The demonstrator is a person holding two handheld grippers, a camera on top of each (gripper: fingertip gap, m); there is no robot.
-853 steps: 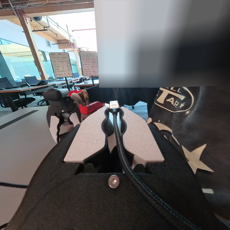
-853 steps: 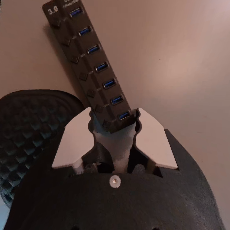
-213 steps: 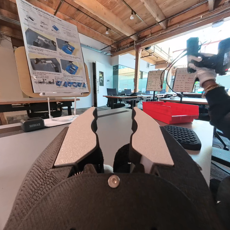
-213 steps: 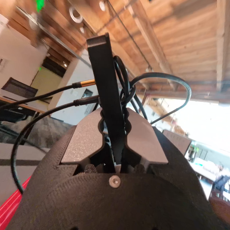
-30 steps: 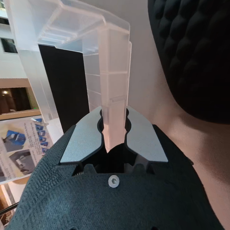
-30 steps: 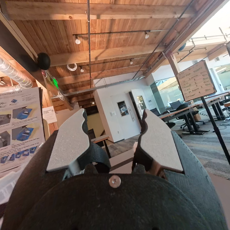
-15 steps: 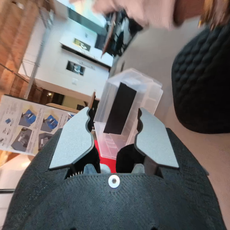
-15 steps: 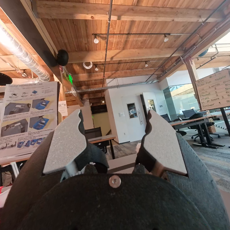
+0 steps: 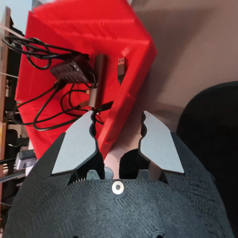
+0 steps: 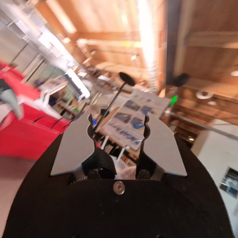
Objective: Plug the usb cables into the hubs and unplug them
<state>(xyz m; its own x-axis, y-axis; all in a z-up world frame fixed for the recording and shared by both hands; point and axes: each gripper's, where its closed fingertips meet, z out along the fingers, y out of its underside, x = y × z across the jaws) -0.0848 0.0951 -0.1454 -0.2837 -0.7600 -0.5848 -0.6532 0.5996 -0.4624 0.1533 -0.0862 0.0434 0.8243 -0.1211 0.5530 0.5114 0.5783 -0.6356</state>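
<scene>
In the left wrist view a red bin (image 9: 79, 32) holds a black multi-port USB hub (image 9: 70, 72), a slim grey hub (image 9: 98, 78) with cables plugged into its side, a loose USB plug (image 9: 121, 68) and a tangle of black cables (image 9: 42, 92). My left gripper (image 9: 117, 114) is open and empty, just in front of the bin's near wall. My right gripper (image 10: 118, 116) is open and empty, tilted and pointing into the room. The red bin (image 10: 24, 134) shows blurred at the left of the right wrist view, with the left gripper's finger (image 10: 12, 101) beside it.
A black bumpy pad (image 9: 211, 128) lies on the table to the right of the bin. An instruction sheet on a stand (image 10: 136, 118) is ahead in the right wrist view. Beige table surface (image 9: 193, 51) lies beyond the bin. The tips of one gripper are about 35 centimeters away from the tips of the other.
My left gripper has swung from the clear plastic box to the red bin with the hubs. My right gripper has rolled and turned fast, blurring its view; both stay open.
</scene>
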